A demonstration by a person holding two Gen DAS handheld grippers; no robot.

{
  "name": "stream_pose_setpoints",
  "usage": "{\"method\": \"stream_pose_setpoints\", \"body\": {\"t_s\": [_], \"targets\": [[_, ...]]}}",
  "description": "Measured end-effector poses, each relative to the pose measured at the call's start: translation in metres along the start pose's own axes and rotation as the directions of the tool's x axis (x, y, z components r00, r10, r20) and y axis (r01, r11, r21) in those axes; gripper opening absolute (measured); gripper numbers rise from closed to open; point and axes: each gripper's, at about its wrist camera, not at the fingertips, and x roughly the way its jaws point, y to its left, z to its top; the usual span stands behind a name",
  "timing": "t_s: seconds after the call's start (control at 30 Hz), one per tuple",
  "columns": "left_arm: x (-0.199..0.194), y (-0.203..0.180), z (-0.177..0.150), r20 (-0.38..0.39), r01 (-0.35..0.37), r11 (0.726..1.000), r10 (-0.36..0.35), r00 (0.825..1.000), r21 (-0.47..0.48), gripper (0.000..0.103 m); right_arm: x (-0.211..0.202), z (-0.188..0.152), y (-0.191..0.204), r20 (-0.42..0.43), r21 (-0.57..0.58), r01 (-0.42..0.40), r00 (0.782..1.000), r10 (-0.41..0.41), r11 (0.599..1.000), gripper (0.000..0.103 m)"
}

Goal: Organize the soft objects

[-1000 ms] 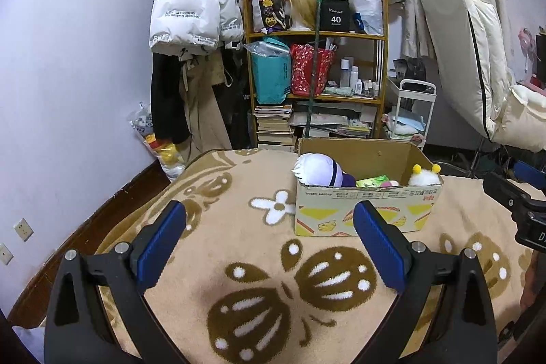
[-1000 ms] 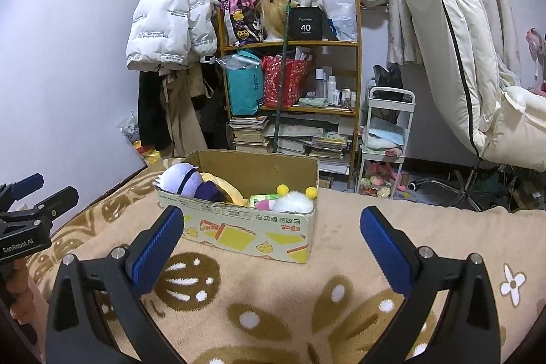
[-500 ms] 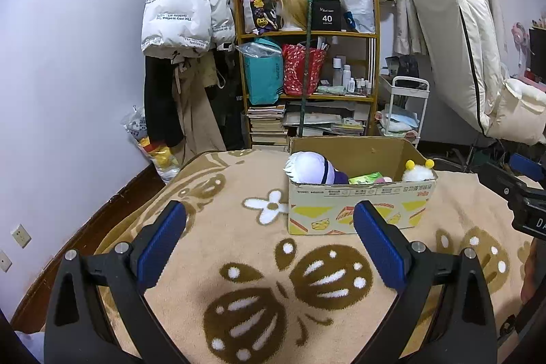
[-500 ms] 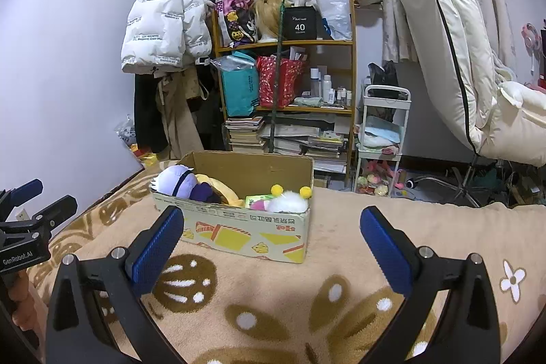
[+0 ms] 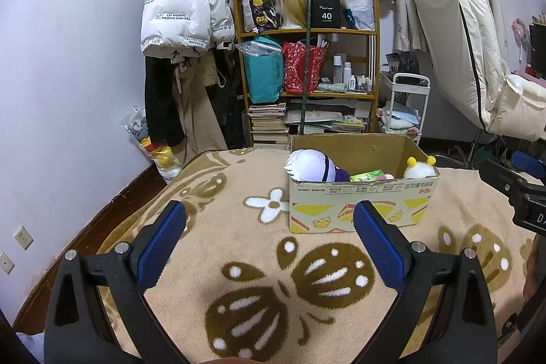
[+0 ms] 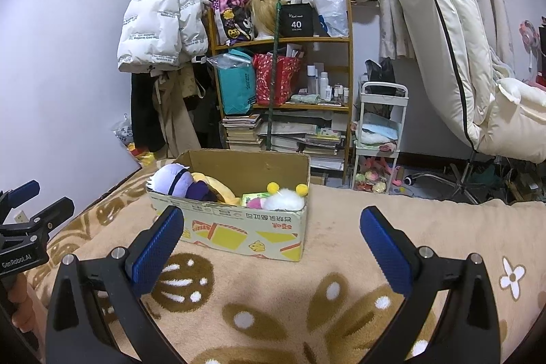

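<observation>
A cardboard box [image 5: 361,203] [image 6: 239,231] stands on the tan patterned blanket [image 5: 239,227] [image 6: 341,261]. Soft toys lie in it: a white and purple plush [image 5: 312,166] [image 6: 172,181], a white fluffy plush with yellow antennae [image 5: 419,171] [image 6: 285,198], a yellow plush [image 6: 218,186] and a green packet [image 5: 367,176]. My left gripper [image 5: 269,234] is open and empty, short of the box. My right gripper [image 6: 271,237] is open and empty, also short of the box. Each gripper shows at the edge of the other's view.
A wooden shelf [image 5: 307,74] with bags, books and bottles stands behind the bed. A white puffer jacket [image 5: 184,19] hangs on the left. A white trolley [image 6: 378,139] and a cream chair [image 6: 460,57] are on the right.
Both grippers have drawn back and risen a little, so the box looks smaller and farther. Both stay open and empty.
</observation>
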Motion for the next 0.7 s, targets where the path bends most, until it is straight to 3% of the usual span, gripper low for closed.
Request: {"method": "stream_pose_setpoints", "body": {"t_s": [0.7], "targets": [[0.0038,0.0014,-0.0046,-0.006,0.003,1.000,-0.003,1.000,0.007,0.097,0.0010,-0.0056,-0.0027,0.000,0.033,0.014,1.000,-0.014,0.999,0.103]]}}
